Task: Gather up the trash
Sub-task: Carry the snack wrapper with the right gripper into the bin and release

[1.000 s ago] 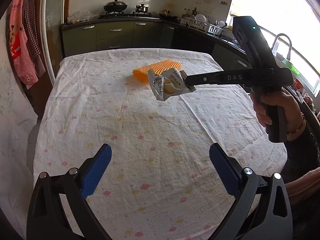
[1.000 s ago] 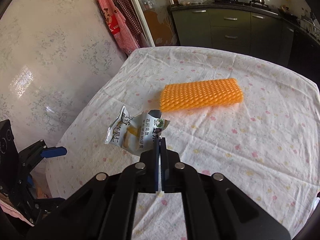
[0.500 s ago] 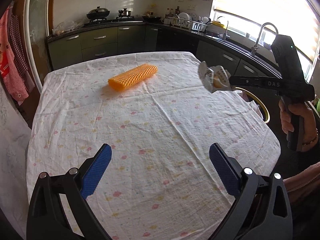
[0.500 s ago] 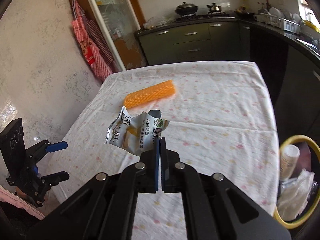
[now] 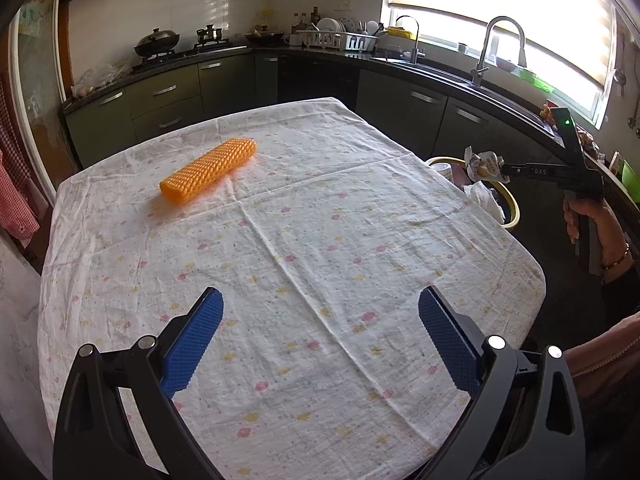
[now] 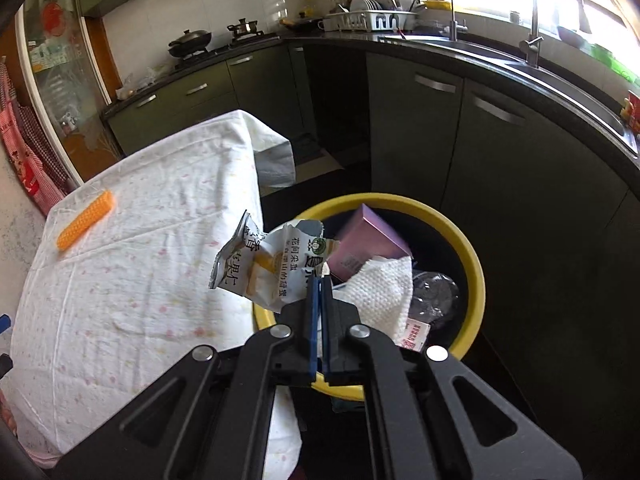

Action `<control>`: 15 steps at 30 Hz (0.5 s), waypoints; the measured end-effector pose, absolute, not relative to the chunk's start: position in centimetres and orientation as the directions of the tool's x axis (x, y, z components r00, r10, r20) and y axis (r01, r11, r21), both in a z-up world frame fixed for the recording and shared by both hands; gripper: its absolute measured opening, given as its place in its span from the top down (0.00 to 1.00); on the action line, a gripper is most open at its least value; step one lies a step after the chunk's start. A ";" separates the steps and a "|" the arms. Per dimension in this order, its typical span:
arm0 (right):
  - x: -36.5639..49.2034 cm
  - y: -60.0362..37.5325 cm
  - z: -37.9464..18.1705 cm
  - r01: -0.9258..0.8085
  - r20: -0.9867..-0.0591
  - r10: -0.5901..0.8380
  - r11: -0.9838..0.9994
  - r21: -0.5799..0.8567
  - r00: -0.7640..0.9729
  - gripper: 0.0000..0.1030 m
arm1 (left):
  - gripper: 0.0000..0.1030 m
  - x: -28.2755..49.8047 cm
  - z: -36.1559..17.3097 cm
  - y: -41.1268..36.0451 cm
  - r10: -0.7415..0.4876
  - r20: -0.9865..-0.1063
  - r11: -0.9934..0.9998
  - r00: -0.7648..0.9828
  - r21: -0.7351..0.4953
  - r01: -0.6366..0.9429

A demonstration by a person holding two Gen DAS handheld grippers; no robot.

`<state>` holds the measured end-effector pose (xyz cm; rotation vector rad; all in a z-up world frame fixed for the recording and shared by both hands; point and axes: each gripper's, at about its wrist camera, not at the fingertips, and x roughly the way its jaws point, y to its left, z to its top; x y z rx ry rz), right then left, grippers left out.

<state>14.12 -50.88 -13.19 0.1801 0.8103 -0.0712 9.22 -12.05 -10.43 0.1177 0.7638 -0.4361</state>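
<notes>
The right tongs (image 6: pixel 319 280) are clamping a crumpled snack wrapper (image 6: pixel 272 268) above the near left rim of the yellow bin (image 6: pixel 474 276), beside the counter (image 5: pixel 320 240). The left tongs (image 5: pixel 320 320) are hanging apart, holding nothing, over the counter, where an orange foam sleeve (image 5: pixel 208 170) is lying at the far left. If released here, the light wrapper is risking to catch the rim and fall on the floor.

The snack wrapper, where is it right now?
The snack wrapper hangs pinched in the right claw, past the table's edge, over the near rim of the yellow-rimmed trash bin.
</notes>
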 end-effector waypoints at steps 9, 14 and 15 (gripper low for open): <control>14.6 -54.0 -15.3 0.278 -0.732 -0.100 0.952 0.126 0.674 0.85 | 0.05 9.5 -10.5 -12.8 -0.337 -0.706 0.899 0.623 -0.046 0.435; 12.6 -52.2 -13.8 0.246 -0.683 -0.071 0.955 0.163 0.727 0.82 | 0.05 9.9 -10.9 -13.2 -0.342 -0.718 0.894 0.606 -0.050 0.445; 12.5 -51.3 -13.6 0.226 -0.677 -0.059 0.960 0.162 0.734 0.81 | 0.05 10.1 -11.0 -13.2 -0.343 -0.722 0.892 0.601 -0.049 0.450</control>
